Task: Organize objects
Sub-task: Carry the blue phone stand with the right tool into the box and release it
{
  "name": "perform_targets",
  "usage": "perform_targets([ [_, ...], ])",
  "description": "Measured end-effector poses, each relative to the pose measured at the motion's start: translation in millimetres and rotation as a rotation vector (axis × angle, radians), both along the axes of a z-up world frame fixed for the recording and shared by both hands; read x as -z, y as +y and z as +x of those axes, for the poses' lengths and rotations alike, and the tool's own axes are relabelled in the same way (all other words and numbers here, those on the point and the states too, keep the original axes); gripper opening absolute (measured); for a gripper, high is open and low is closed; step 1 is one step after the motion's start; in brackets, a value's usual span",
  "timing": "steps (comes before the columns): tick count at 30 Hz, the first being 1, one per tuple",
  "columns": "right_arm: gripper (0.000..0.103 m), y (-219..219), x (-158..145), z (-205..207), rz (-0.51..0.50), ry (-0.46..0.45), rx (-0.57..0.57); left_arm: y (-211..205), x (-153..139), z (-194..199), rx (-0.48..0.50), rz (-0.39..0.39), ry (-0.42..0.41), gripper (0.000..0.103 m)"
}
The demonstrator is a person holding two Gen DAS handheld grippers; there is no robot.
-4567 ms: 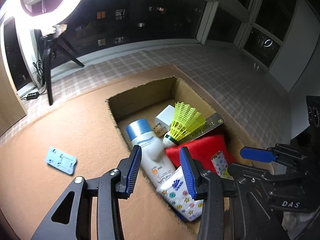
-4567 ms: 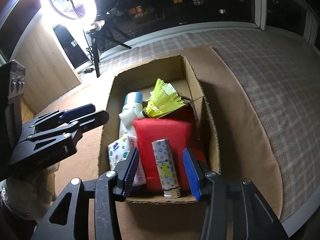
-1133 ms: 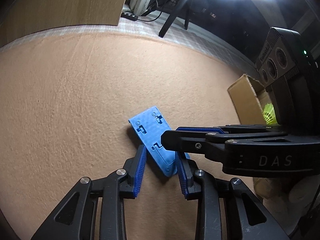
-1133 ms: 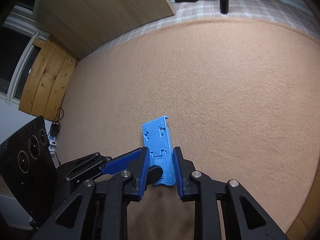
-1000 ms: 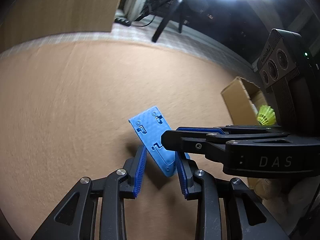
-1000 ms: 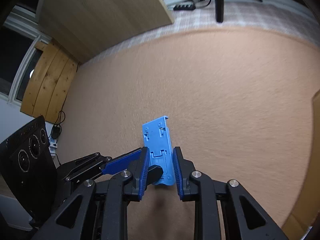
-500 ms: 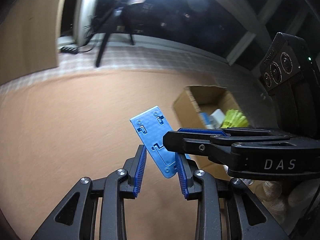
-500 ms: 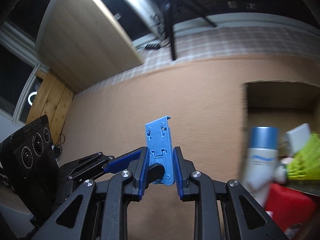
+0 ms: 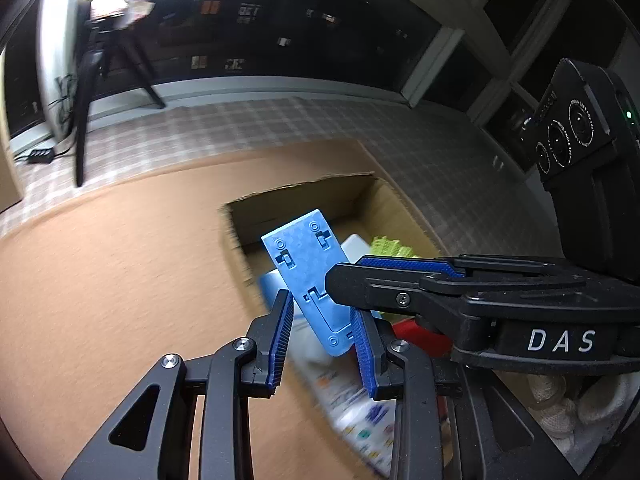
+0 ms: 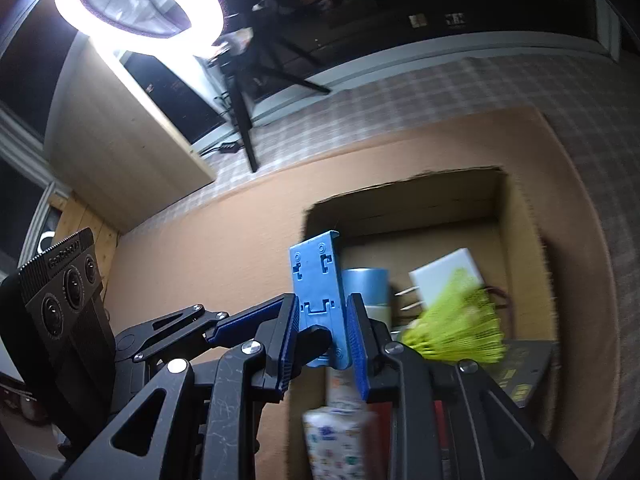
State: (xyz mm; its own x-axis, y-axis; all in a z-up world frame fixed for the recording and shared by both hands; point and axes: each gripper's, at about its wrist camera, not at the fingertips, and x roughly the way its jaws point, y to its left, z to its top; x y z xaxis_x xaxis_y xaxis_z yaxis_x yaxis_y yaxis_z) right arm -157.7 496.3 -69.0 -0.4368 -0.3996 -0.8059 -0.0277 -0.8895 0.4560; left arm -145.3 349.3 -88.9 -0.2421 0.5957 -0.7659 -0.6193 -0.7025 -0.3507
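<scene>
Lifted blue plate (image 10: 318,288) now over cardboard box (image 10: 516,216), both tongs gripping

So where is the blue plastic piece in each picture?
Left wrist view: the blue plastic piece is at the centre, tilted left, lower end between the left hand-held gripper pads.
Right wrist view: it stands upright just left of centre, in the right hand-held gripper.
Shared landmark: the cardboard box behind it.
</scene>
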Motion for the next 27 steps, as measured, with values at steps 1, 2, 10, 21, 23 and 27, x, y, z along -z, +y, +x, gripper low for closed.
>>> perform_targets([
  [1, 0.024, 5, 0, 0, 0.009, 0.001, 0.008, 7, 1, 0, 0.008, -0.003, 0.002, 0.032],
  [2, 0.024, 8, 0, 0, 0.02, 0.002, 0.014, 14, 2, 0, 0.017, -0.006, 0.004, 0.032],
  [10, 0.04, 26, -6, 0, 0.137, 0.035, 0.044, 41, 3, -2, 0.035, -0.054, 0.044, 0.038],
  [21, 0.056, 24, -17, 14, 0.206, 0.068, 0.076, 2, 2, 0, -0.024, -0.087, 0.05, 0.06],
  [23, 0.058, 20, -19, 21, 0.225, 0.075, 0.083, -10, -1, 3, -0.043, -0.095, 0.052, 0.062],
  [27, 0.063, 7, -23, 34, 0.26, 0.094, 0.085, -43, -10, 10, -0.099, -0.106, 0.064, 0.069],
])
